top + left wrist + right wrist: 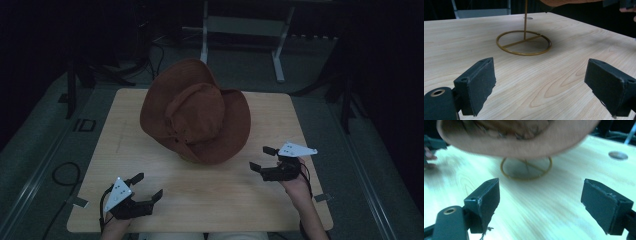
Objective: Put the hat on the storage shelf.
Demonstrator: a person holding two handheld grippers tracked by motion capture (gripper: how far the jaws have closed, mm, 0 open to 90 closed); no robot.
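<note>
Hat point(196, 112) sits tilted on its stand point(524, 42), crown facing the person, brim's long axis running left-right; left gripper point(148, 186) and right gripper point(262, 158) both gape, empty.

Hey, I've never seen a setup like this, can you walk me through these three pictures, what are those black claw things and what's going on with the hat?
The black claws are hand-held grippers, not a robot: a person holds one in each hand. The high view looks down from above the person's side of the wooden table. There you see the left gripper and the right gripper, both with jaws spread open and holding nothing. The other two pictures come from small cameras riding on each gripper, looking out between its own two black jaws. On the table stands a thin gold-coloured wire stand with a ring base and an upright rod. A brown wide-brimmed hat sits on top of it, tilted. Both grippers rest short of the hat, one on each side, touching nothing.
</note>
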